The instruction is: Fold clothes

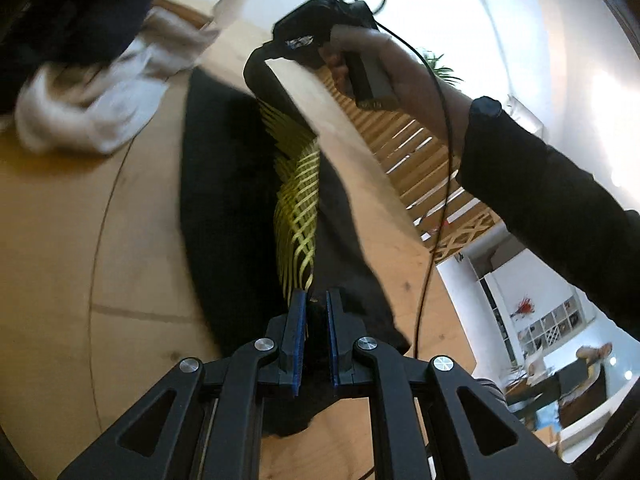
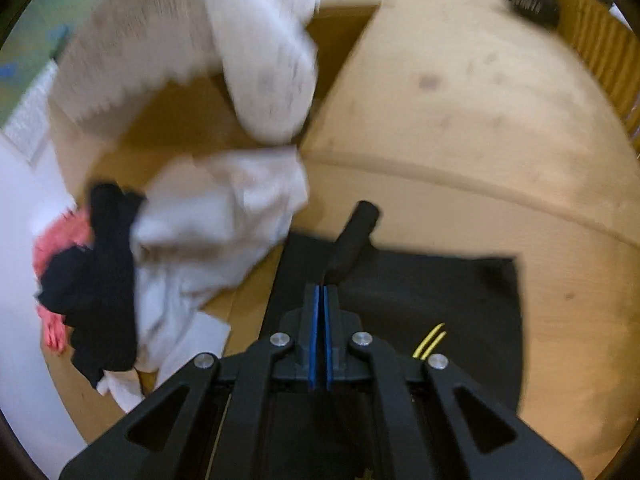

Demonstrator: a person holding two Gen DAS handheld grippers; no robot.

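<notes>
The left gripper (image 1: 316,300) pinches an edge of a black garment (image 1: 224,200) with a yellow lattice print (image 1: 298,216), its blue pads nearly together on the cloth. The garment stretches away from it up to the right gripper (image 1: 256,68), held in a person's hand (image 1: 372,68) above the wooden counter (image 1: 80,240). Seen from its own camera, the right gripper (image 2: 320,292) is clamped on a fold of the same black garment (image 2: 440,292), which otherwise lies on the counter (image 2: 460,120) below. To the left sits a blurred heap of white clothes (image 2: 212,216), dark clothes (image 2: 100,280) and something pink (image 2: 60,240).
</notes>
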